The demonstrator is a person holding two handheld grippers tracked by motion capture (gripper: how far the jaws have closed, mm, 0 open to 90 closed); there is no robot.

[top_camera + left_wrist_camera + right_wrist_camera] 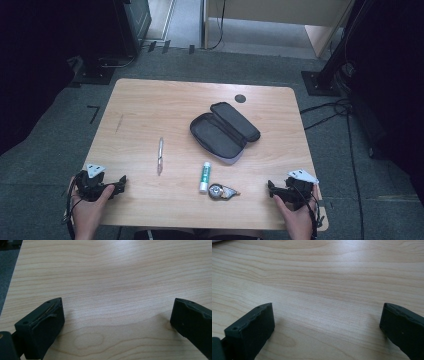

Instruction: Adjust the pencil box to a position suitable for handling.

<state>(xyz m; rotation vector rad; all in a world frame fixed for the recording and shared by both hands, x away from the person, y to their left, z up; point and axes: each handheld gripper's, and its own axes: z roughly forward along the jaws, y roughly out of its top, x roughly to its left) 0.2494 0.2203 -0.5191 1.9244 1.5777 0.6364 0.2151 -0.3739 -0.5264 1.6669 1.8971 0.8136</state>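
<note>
High view: a light wooden table [150, 100] fills the middle of the frame, with the person's two hands coming in at the bottom corners. The left gripper [120, 184] rests at the lower left of the tabletop, and the right gripper [271, 188] at the lower right, each pointing inward toward the centre. Nearest the right gripper, in the lower middle of the frame, lies a small correction-tape dispenser [222, 191], and just beside it on its left a white and green glue stick [204, 176] lies lengthwise, pointing up the frame. A silver pen [160, 155] lies left of centre, well apart from the left gripper. An open black pencil case [224, 131] sits just right of centre, its flap folded back toward the upper right.

In the left gripper view, the two black jaws stand spread wide at the lower corners, with bare wood grain between them. The right gripper view gives the same: jaws wide apart, nothing between them, hovering low over the plain tabletop.
</note>
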